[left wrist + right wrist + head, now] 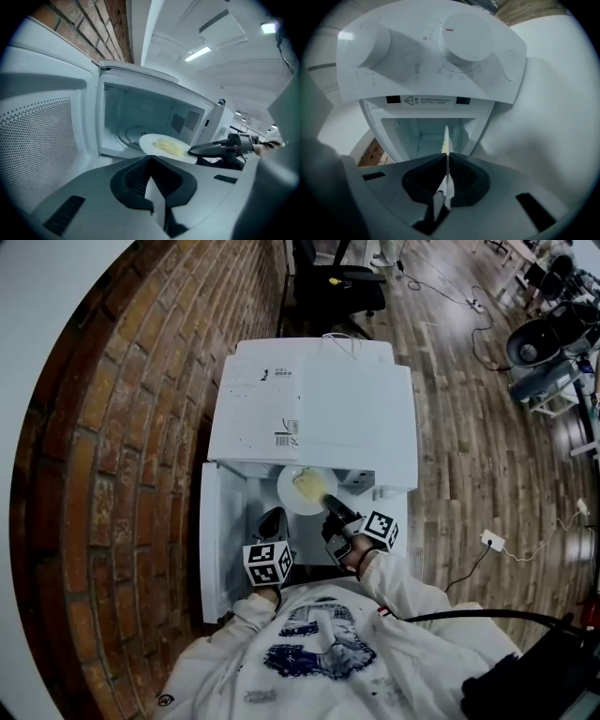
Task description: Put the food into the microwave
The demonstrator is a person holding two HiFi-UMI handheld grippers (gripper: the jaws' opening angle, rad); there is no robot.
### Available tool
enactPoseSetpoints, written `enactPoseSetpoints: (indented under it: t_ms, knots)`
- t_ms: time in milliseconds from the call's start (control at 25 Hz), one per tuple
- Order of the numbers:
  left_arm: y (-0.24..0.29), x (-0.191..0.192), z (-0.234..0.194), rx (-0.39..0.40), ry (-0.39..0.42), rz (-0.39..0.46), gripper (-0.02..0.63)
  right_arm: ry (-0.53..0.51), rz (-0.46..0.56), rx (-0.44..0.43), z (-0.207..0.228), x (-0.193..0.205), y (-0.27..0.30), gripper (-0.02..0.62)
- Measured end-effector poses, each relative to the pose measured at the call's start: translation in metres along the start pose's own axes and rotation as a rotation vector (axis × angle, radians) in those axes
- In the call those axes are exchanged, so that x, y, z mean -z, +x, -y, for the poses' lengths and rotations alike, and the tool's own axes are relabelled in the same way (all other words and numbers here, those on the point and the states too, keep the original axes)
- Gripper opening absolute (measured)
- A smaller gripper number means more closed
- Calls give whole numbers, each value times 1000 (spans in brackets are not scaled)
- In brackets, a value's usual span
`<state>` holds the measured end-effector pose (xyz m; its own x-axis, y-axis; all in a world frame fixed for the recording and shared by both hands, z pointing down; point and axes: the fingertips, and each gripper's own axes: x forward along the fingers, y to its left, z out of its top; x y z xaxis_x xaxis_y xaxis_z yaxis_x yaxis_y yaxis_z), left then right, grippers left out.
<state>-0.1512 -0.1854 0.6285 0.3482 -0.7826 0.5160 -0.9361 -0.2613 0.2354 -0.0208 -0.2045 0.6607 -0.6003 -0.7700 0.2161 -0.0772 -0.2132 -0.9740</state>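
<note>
Pinching white plate [298, 493] by near rim, right hand-held gripper [335, 509] is holding it level at front edge of microwave [309, 409] cavity, not yet on glass turntable [127, 136]. Pale yellow food [310, 484] is lying flat at plate centre. Left hand-held gripper [273, 524] is hovering beside open door [217, 540], jaws together, nothing between. Judgement: plate stiff, smooth-glazed, likely slippery and breakable, with thin rim offering only purchase. Food looking soft, light, liable to slide if tilted.
</note>
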Motion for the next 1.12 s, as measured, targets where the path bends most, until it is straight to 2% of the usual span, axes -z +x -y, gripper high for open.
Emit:
enactPoseSetpoints:
  t_ms: [400,1120]
  knots:
    - [10,-3,-4,25,9,-22,8,7,18,23,17,-7,29,25]
    - [17,-9,0,80,55,-62,8,32,81,33,20,-17,58,25]
